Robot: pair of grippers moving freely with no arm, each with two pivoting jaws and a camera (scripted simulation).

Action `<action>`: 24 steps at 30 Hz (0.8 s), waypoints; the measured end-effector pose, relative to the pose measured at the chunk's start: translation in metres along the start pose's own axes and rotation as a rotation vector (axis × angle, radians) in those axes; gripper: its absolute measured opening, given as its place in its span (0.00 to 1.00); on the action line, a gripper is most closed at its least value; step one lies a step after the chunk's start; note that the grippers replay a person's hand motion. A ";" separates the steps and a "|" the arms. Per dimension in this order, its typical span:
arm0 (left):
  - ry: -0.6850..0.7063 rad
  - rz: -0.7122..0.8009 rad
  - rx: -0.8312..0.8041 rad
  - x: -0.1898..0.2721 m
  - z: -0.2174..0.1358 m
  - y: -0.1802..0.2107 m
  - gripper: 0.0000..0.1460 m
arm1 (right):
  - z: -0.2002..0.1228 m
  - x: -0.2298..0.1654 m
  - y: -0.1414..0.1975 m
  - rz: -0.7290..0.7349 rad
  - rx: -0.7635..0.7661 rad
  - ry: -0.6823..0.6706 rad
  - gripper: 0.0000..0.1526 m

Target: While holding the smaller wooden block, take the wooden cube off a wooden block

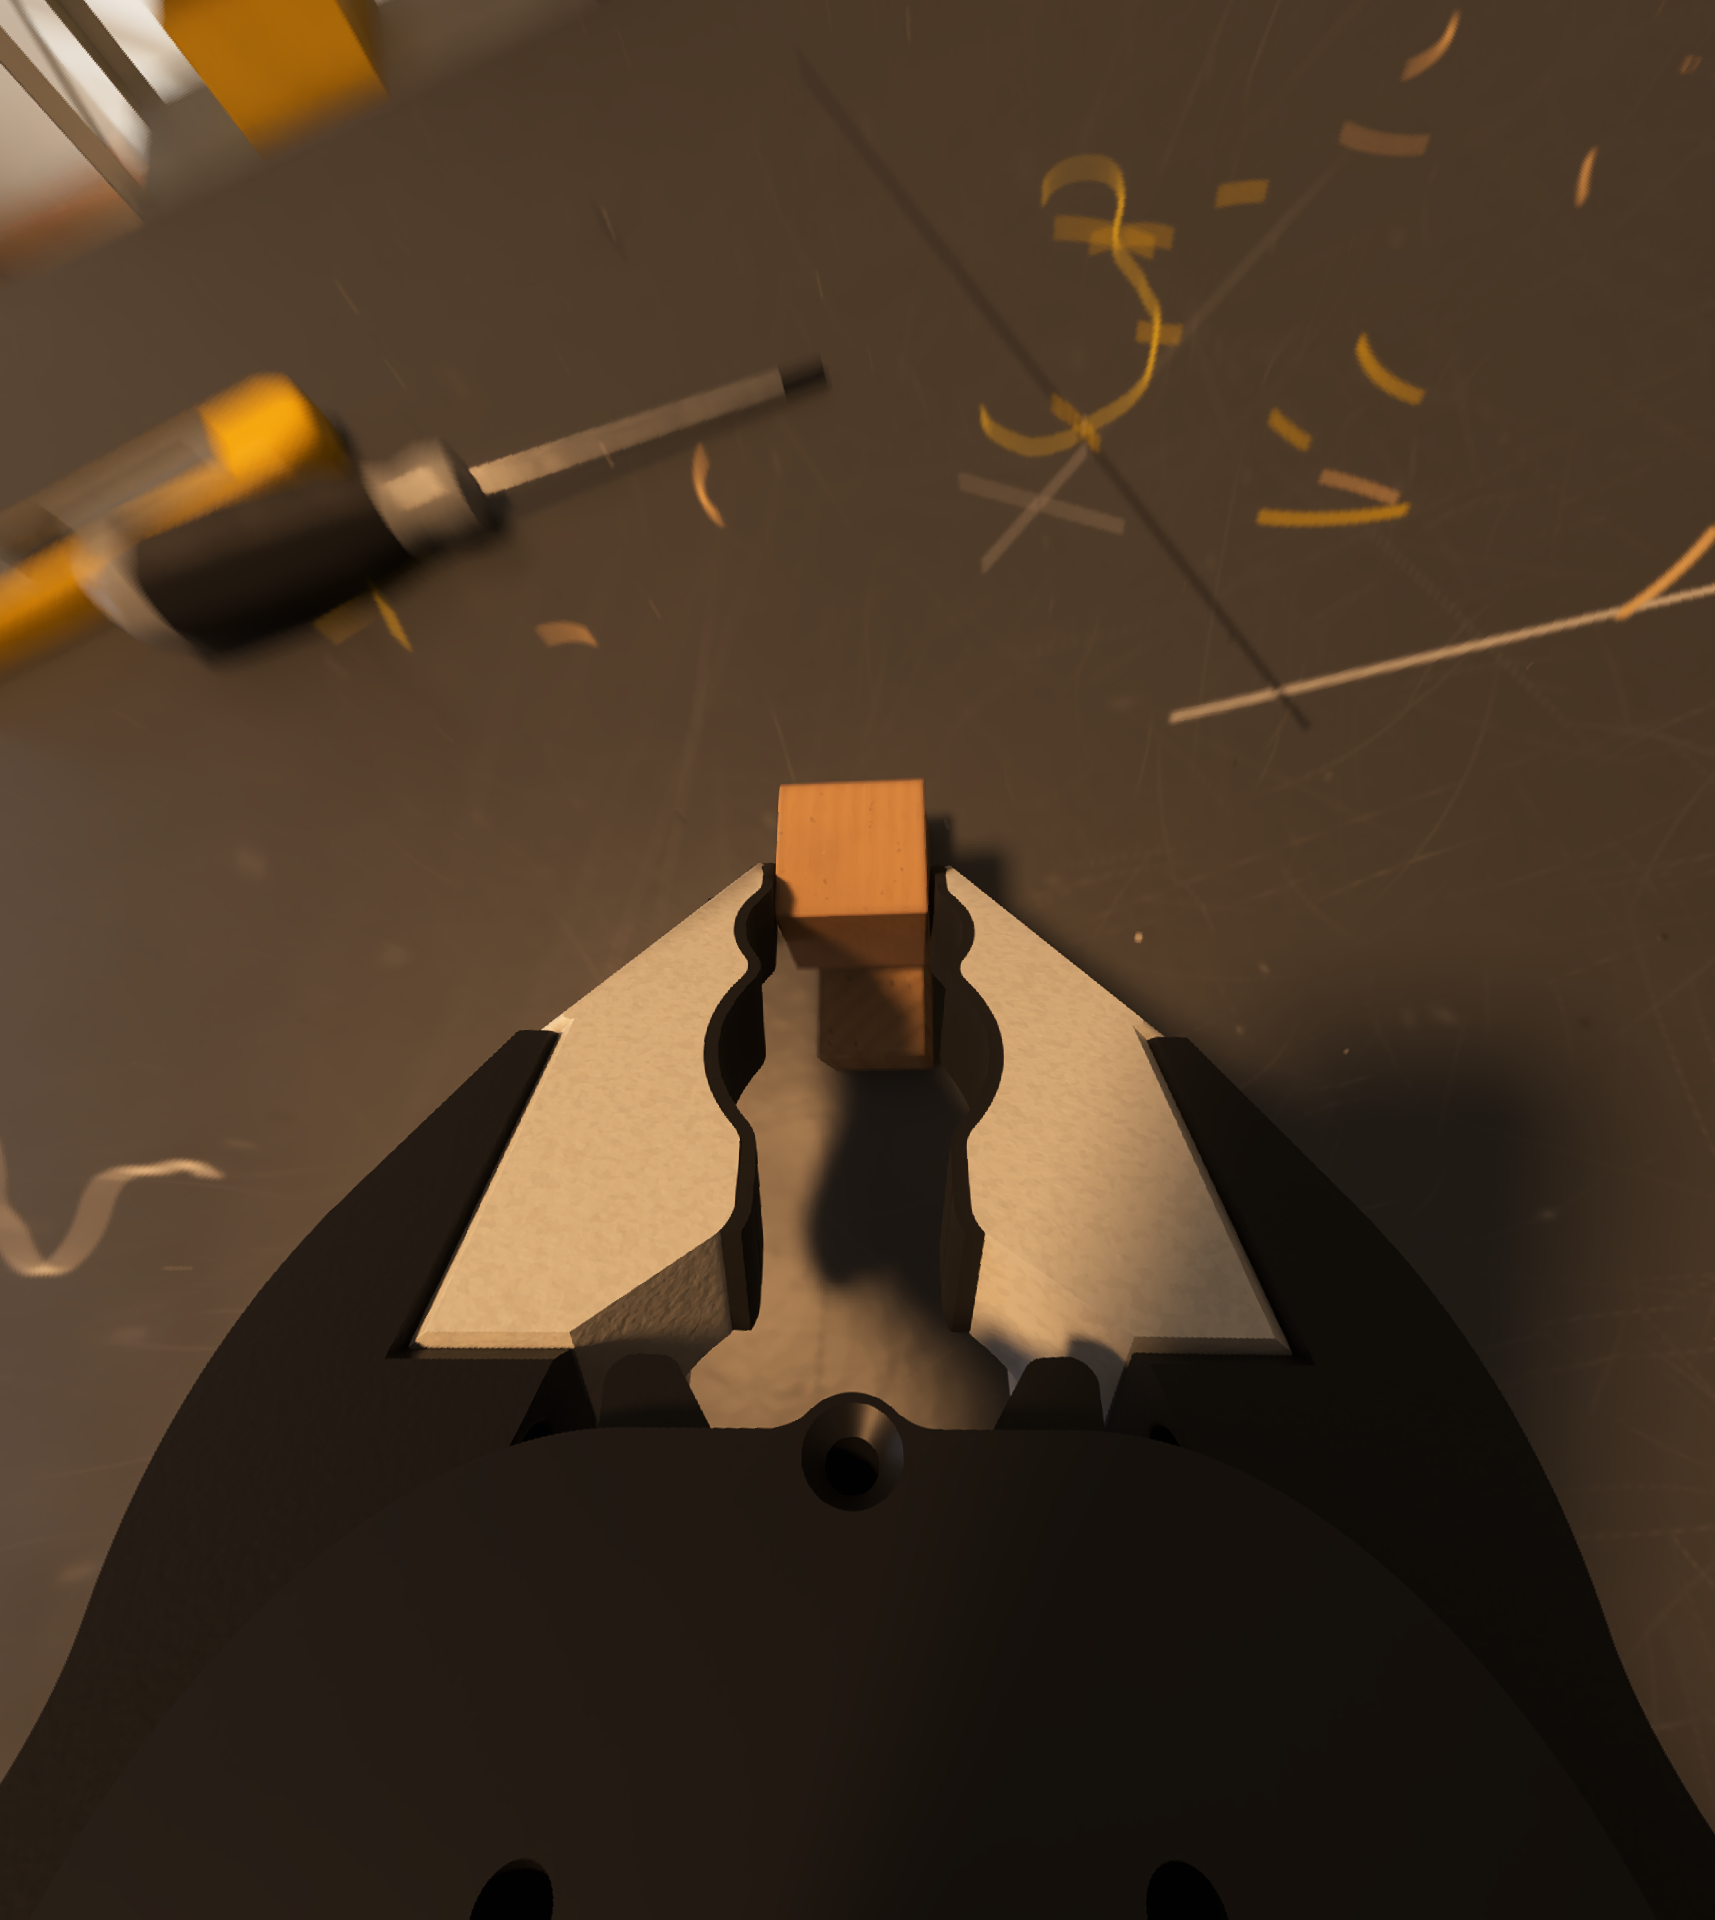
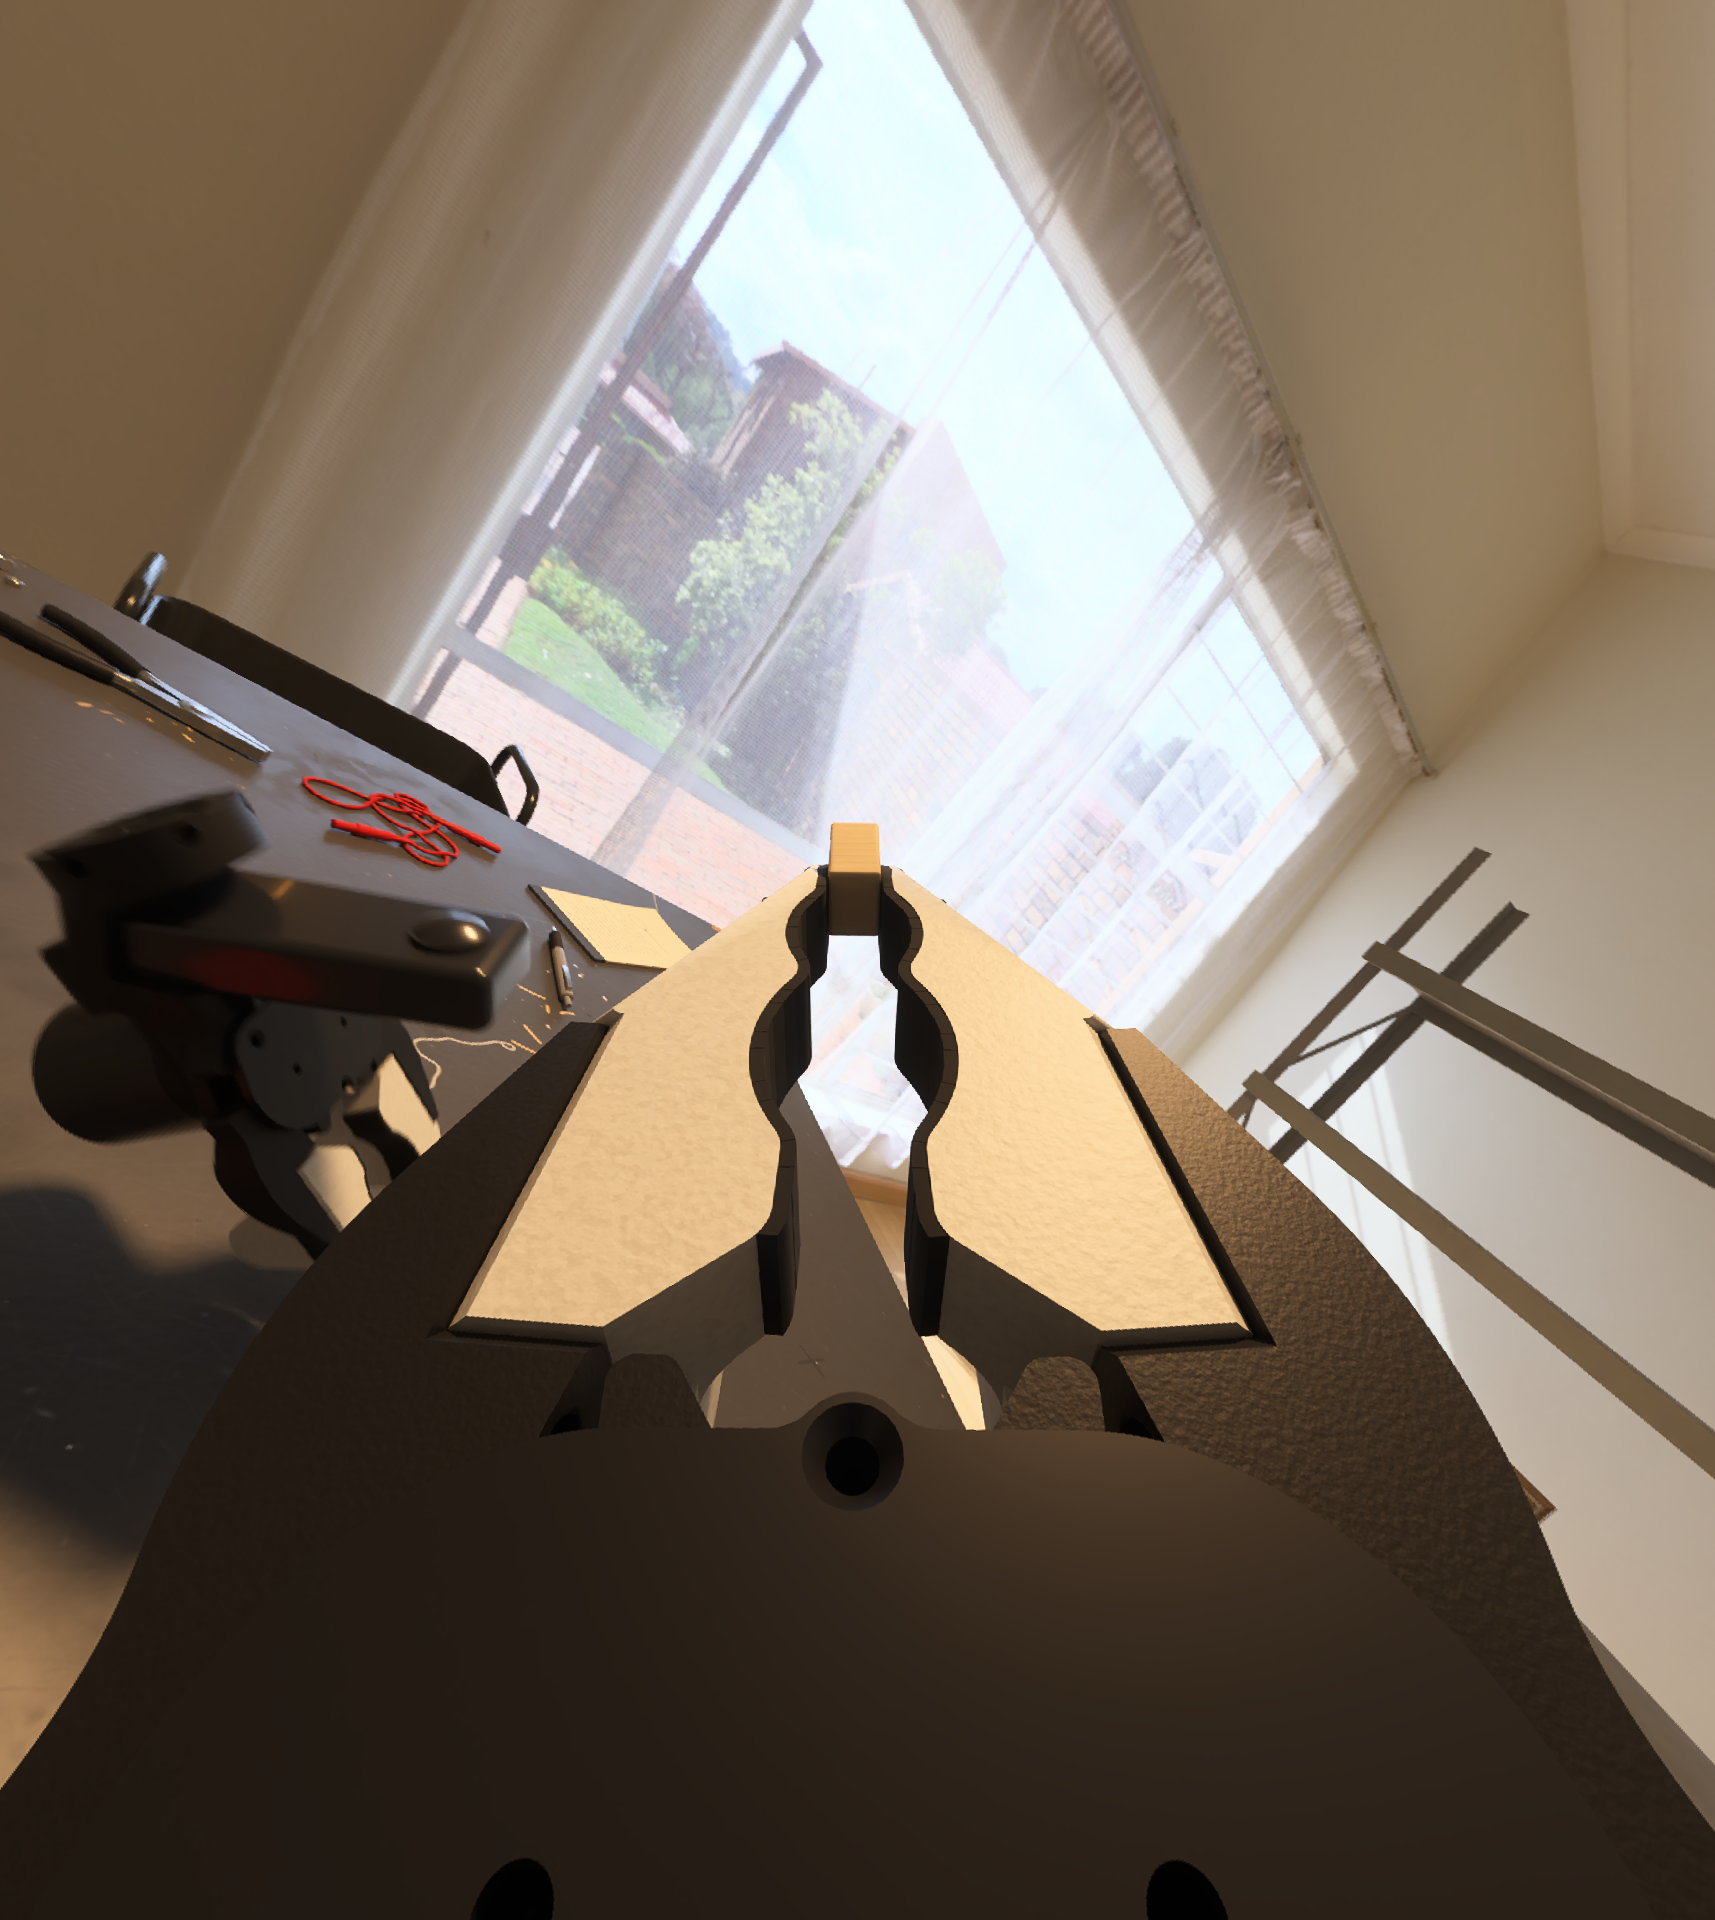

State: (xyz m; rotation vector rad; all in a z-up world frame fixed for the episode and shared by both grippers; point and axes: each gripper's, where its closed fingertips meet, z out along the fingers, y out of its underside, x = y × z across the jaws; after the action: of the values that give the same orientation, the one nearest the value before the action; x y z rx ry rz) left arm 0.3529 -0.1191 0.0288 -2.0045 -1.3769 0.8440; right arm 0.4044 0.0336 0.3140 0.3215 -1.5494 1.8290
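Note:
In the left wrist view, my left gripper [image 1: 853, 875] points down at the dark worktable [image 1: 1352, 935]. Its fingertips are closed on the two sides of an orange wooden cube [image 1: 851, 847]. The cube is directly on top of a narrower, darker wooden block [image 1: 879, 1016] that stands between the fingers; I cannot tell whether they touch. My right gripper [image 2: 853, 875] is raised off the table, pointing toward a window, and is shut on a small pale wooden block [image 2: 853, 854] at its fingertips. The left gripper's dark body [image 2: 281, 966] shows at the left of the right wrist view.
A yellow and black screwdriver [image 1: 209, 530] lies to the left of the stack, with a yellow box [image 1: 276, 62] beyond it. Wood shavings [image 1: 1113, 312] lie scattered beyond the stack. A red cable [image 2: 396, 816], pliers [image 2: 115, 665] and a pen [image 2: 559, 966] lie on the table [image 2: 1, 831]. A metal frame [image 2: 1559, 1091] stands to the right.

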 end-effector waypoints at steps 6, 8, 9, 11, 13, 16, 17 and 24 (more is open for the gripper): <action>-0.263 0.330 0.330 -0.002 -0.096 -0.101 0.18 | -0.003 0.014 0.005 0.030 -0.075 0.048 0.05; -0.442 0.486 0.414 -0.008 -0.133 -0.133 0.18 | -0.003 0.014 0.000 0.055 -0.085 0.049 0.05; -0.525 0.554 0.439 -0.010 -0.149 -0.145 0.18 | -0.002 0.012 -0.003 0.064 -0.085 0.047 0.05; -0.651 0.652 0.479 -0.014 -0.174 -0.164 0.18 | 0.003 0.005 -0.010 0.071 -0.093 0.041 0.05; -0.735 0.700 0.497 -0.017 -0.189 -0.174 0.18 | 0.011 -0.006 -0.014 0.065 -0.106 0.028 0.05; -0.830 0.745 0.519 -0.021 -0.198 -0.178 0.18 | 0.024 -0.022 -0.014 0.058 -0.129 0.024 0.05; -0.844 0.754 0.521 -0.022 -0.198 -0.179 0.18 | 0.028 -0.026 -0.012 0.059 -0.133 0.032 0.05; -0.845 0.767 0.507 -0.015 -0.190 -0.179 0.18 | 0.039 -0.036 0.000 0.065 -0.155 0.059 0.05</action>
State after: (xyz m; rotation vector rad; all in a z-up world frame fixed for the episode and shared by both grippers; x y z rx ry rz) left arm 0.3873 -0.0948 0.2867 -1.7852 -0.5482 2.3019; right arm 0.4210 -0.0162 0.3022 0.1442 -1.6664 1.7385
